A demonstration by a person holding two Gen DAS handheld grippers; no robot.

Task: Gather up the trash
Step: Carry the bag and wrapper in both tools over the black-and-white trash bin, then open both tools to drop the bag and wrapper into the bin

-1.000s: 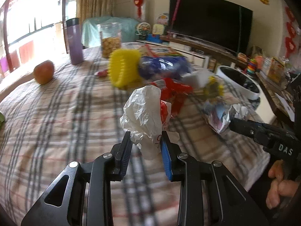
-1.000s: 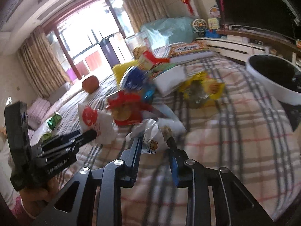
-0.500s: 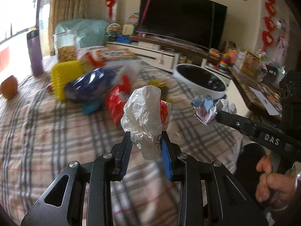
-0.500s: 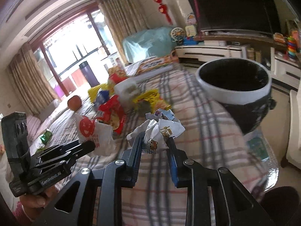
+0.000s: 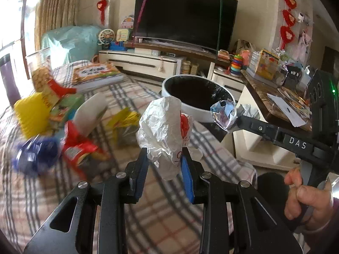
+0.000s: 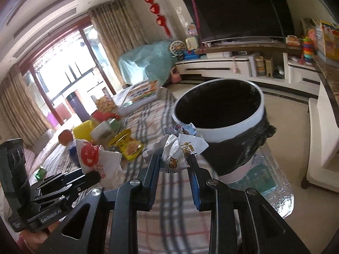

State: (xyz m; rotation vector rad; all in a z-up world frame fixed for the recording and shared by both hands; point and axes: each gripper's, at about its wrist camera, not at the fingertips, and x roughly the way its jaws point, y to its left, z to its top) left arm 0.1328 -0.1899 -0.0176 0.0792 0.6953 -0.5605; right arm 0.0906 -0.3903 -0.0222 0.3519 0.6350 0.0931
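Currently a crumpled white wrapper (image 5: 164,131) is pinched in the left tongs (image 5: 164,165) and a crumpled printed wrapper (image 6: 180,150) in the right tongs (image 6: 173,169), both near the bin (image 6: 231,124); light, soft, crushable, best pinched at bunched folds.

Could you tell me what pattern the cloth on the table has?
Plaid cloth: grey and reddish lines on cream, clearest in the right wrist view.

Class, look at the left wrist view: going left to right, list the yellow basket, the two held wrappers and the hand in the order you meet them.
yellow basket → white wrapper → foil wrapper → hand
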